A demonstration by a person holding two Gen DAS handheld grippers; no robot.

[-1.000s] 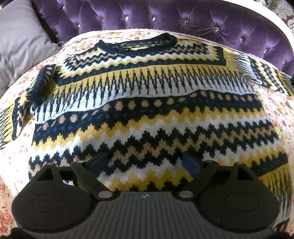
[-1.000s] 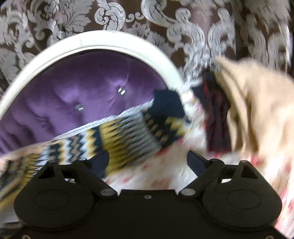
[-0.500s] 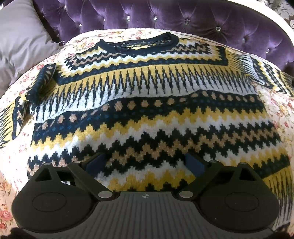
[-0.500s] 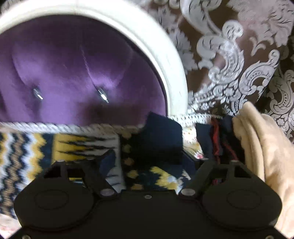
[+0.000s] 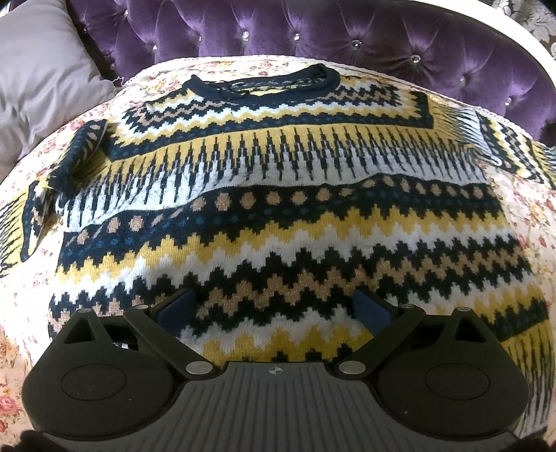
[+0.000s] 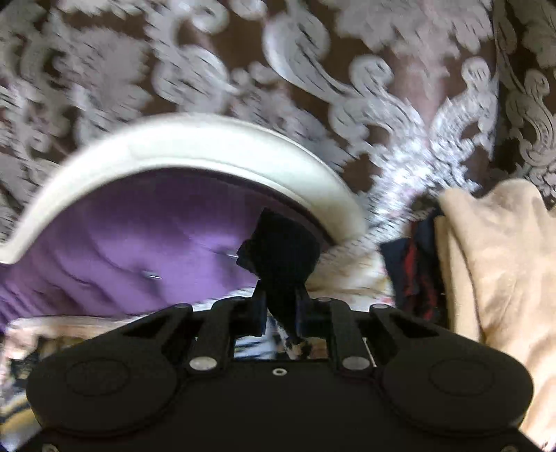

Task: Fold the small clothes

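Left wrist view: sweater (image 5: 278,194) spread on floral bedspread (image 5: 528,215), purple headboard (image 5: 312,31) behind.

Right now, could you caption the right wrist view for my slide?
Right gripper shut on the sweater's dark cuff, lifted before the purple headboard.

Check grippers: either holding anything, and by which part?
Right gripper is shut on the sweater's dark navy sleeve cuff. Left gripper is open over the sweater near its hem, holding nothing.
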